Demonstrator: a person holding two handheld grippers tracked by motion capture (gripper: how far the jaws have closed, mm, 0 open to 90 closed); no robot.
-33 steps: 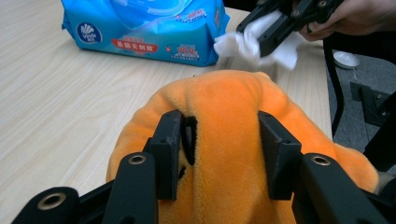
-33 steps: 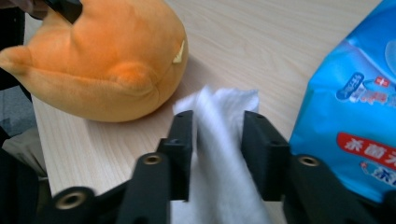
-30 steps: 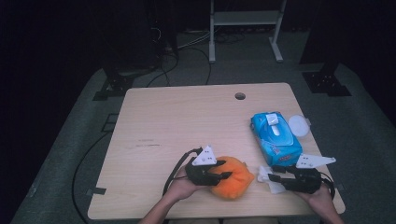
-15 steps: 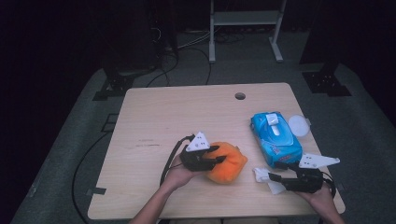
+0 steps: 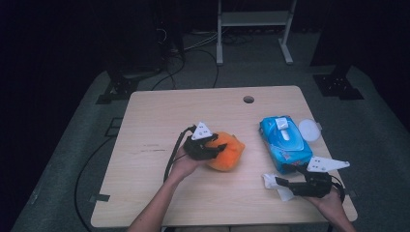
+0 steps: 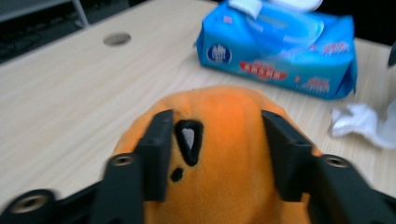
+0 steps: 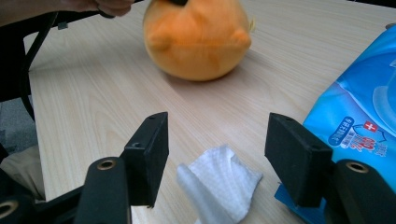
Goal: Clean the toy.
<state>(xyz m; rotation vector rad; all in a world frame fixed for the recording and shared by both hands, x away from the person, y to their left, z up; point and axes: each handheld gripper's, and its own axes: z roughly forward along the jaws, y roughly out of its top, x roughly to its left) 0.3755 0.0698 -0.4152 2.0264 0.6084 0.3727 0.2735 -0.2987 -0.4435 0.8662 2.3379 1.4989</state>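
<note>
Left claw has the toy, right claw staged over the wipe.
Near edge, 5 o'clock: right claw (image 7: 212,158) jaws apart, straddling crumpled wipe (image 7: 219,186) on surface (image 5: 159,121). Center: left claw (image 6: 219,154) clamped on orange plush (image 6: 224,140). Wipes pack (image 5: 283,142) at 3 o'clock. Judging step: hold plush steady; next needs right claw closing on wipe.
</note>
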